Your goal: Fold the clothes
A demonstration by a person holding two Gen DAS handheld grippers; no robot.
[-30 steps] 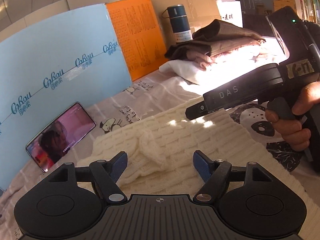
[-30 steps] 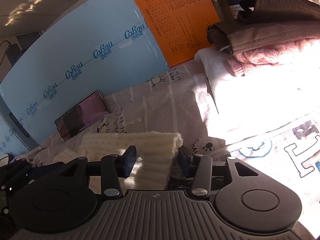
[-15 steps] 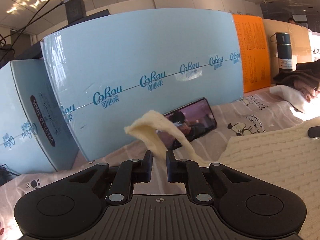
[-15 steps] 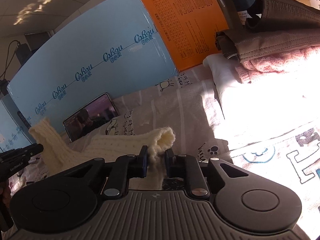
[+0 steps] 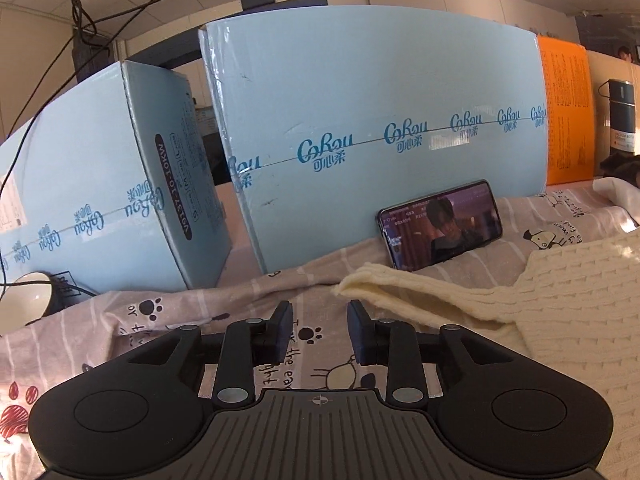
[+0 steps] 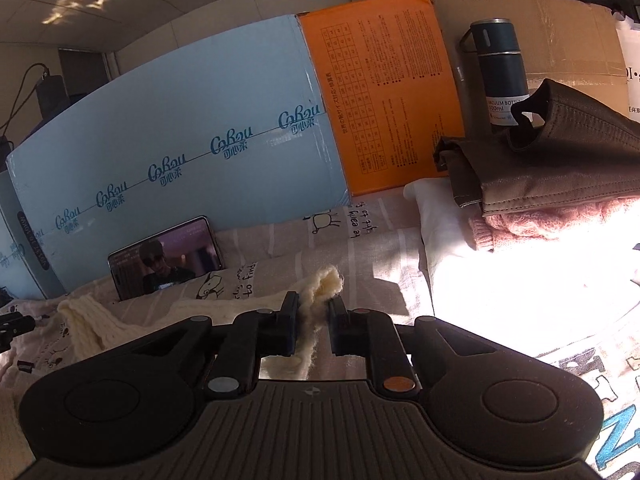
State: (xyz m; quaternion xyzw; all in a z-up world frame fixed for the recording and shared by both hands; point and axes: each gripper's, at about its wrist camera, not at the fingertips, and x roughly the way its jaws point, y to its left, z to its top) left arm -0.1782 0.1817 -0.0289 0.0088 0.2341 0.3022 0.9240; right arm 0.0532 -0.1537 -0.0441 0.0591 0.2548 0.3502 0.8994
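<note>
Cream sweater (image 5: 560,292), one; two grippers, right gripper (image 6: 314,322) clamping it.

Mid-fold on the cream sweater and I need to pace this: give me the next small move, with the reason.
Probably draw the right gripper, shut on a bunched bit of the cream knitted sweater, outward to lay that sleeve flat. The left gripper has just been opening, nothing lies between its fingers, and the left sleeve already lies stretched out on the printed bedsheet.
</note>
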